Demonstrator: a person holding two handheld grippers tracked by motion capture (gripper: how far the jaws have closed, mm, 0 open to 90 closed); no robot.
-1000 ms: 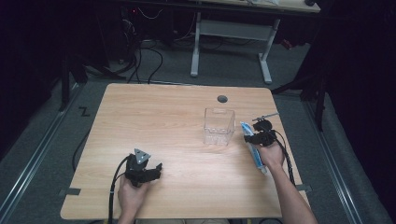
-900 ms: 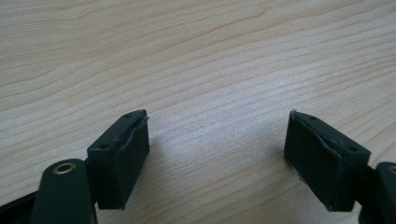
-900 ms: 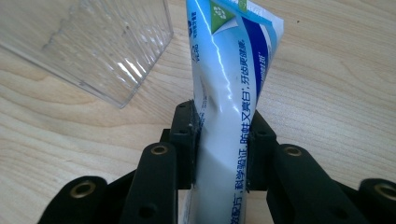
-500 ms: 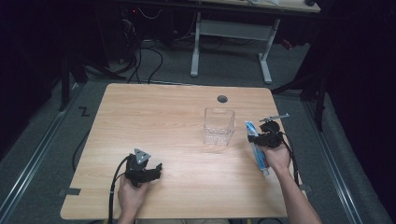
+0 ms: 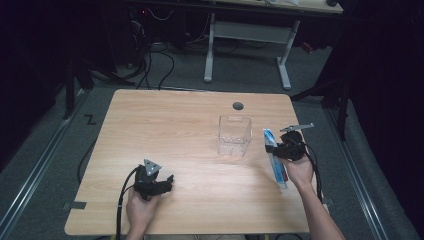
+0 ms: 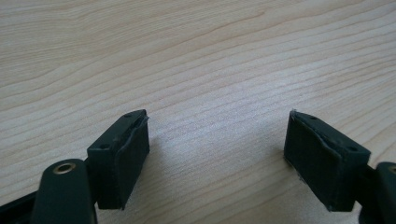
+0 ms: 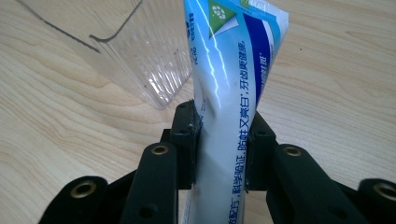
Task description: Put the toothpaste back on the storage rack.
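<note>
while clear box [image 5: 234,135] sits empty, r gripper [image 5: 278,148] grips tube [image 5: 275,157].

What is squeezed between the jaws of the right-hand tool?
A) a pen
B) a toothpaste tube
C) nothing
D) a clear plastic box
B: in the right gripper view the right gripper has both jaws pressed on a white and blue toothpaste tube; the clear box stands apart.

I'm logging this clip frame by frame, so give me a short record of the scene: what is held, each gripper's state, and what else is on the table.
held item: toothpaste tube
right gripper: shut on the tube's middle
left gripper: open, nothing between the jaws, low over bare wood
container: clear plastic box, upright, beside the tube
surface: wooden table
</note>
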